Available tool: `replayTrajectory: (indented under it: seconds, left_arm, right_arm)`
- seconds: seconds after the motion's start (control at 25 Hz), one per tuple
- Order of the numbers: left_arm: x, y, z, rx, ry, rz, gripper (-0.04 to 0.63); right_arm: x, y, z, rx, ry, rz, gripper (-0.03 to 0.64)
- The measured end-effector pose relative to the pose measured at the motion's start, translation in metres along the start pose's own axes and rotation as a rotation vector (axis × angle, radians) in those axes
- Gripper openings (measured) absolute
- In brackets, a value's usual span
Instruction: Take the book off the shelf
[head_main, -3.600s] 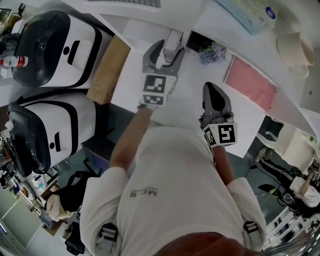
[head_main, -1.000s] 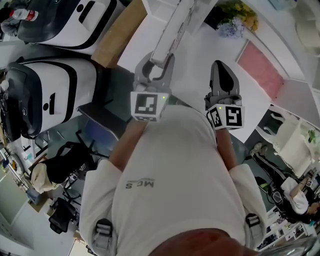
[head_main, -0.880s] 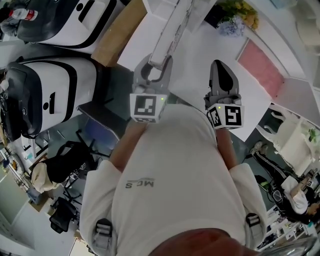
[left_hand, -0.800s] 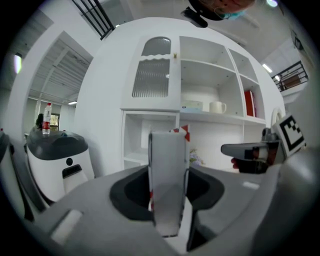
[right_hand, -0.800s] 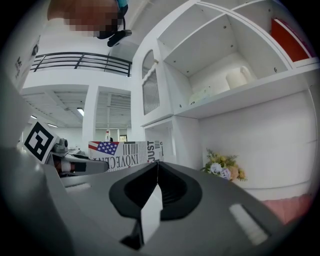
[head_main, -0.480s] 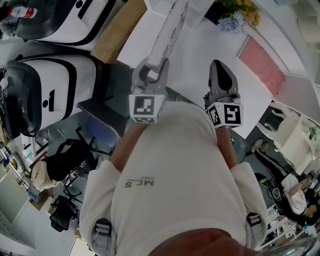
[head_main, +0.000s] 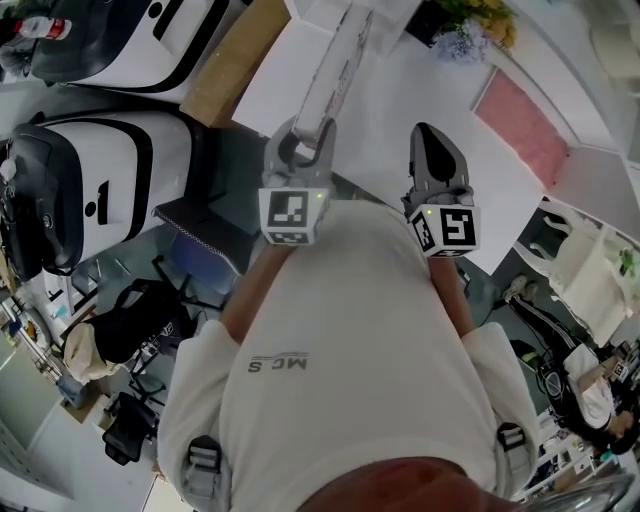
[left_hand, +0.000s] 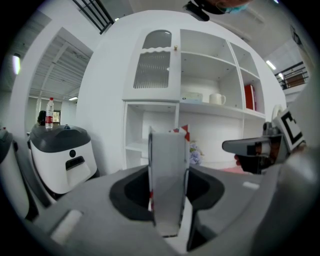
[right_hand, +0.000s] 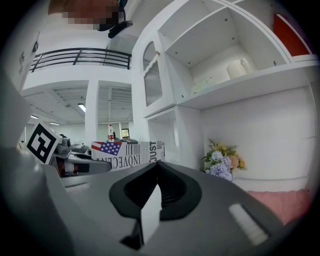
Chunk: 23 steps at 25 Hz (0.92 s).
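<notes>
My left gripper (head_main: 306, 132) is shut on a thin book (head_main: 336, 68) and holds it clear of the white shelf unit (left_hand: 200, 75). In the left gripper view the book (left_hand: 167, 170) stands edge-on between the jaws, a red and white cover showing at its top. The right gripper view shows its cover (right_hand: 127, 154) with a flag and large print, held by the left gripper (right_hand: 75, 162). My right gripper (head_main: 428, 138) hovers beside it to the right, shut on nothing. Its jaws (right_hand: 157, 167) meet with no gap.
Two white and black machines (head_main: 90, 190) stand at the left beside a wooden panel (head_main: 230, 65). A pink mat (head_main: 525, 115) and a pot of flowers (head_main: 460, 40) lie on the white counter. A red book (left_hand: 249, 97) and a mug (left_hand: 216, 98) sit on upper shelves.
Since the earliest frame my left gripper has drawn back from the shelf with the book. Over the last second both grippers have barely shifted; the right one edged slightly left.
</notes>
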<state>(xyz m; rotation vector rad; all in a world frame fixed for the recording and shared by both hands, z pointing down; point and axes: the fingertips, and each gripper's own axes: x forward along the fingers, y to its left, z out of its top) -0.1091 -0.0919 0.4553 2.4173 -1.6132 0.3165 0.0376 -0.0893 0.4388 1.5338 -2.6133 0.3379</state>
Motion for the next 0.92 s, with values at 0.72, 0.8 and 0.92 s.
replayTrajectory:
  seconds: [0.72,0.8,0.92]
  left_arm:
    - [0.006,-0.005,-0.005,-0.002,0.019,-0.004,0.16]
    - [0.007,-0.005,-0.005,-0.004,0.02,-0.003,0.16]
    - [0.009,-0.004,-0.005,-0.006,0.02,-0.003,0.16]
  right_arm:
    - [0.001,-0.011,0.002,0.012,-0.01,-0.018,-0.003]
    - [0.001,-0.011,0.002,0.011,-0.008,-0.017,-0.003]
    - [0.003,-0.011,0.002,0.009,-0.008,-0.015,-0.003]
